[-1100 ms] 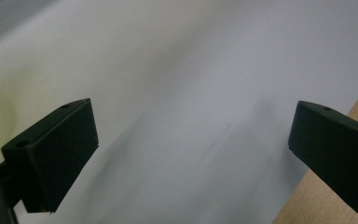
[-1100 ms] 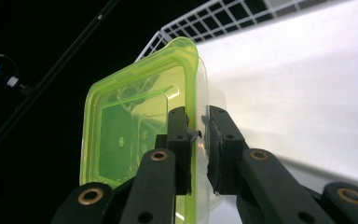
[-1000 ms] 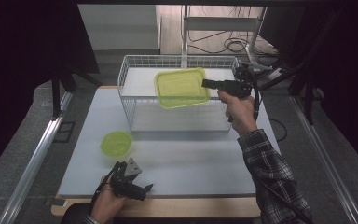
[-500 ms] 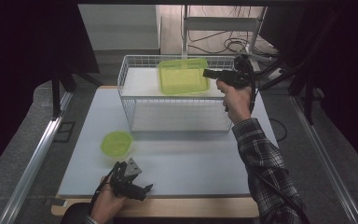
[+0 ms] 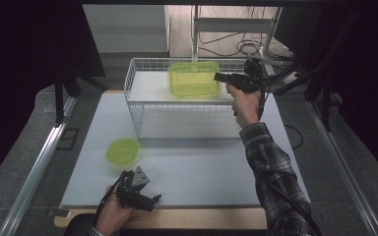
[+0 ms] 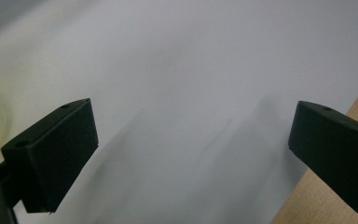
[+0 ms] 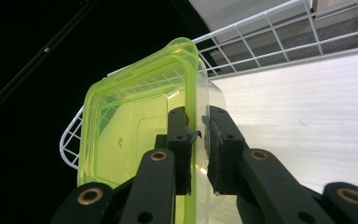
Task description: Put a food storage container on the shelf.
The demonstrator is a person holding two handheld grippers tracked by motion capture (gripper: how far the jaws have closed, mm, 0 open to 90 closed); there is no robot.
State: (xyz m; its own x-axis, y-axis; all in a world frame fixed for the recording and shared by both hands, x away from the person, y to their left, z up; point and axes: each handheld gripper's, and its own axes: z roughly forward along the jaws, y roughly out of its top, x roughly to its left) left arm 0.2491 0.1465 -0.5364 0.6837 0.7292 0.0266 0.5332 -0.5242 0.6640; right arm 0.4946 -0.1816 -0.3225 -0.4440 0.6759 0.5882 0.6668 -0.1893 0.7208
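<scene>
A small lime-green bowl sits near the front left of a white table mat, just ahead of a white wire basket. A wooden table edge borders the mat; black cables lie on the floor beyond.

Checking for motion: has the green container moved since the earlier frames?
Yes. The green container, held by the right gripper, swung upright and farther back over the wire basket.

We look down from above the wire basket; our right gripper view sits close against its rim.
</scene>
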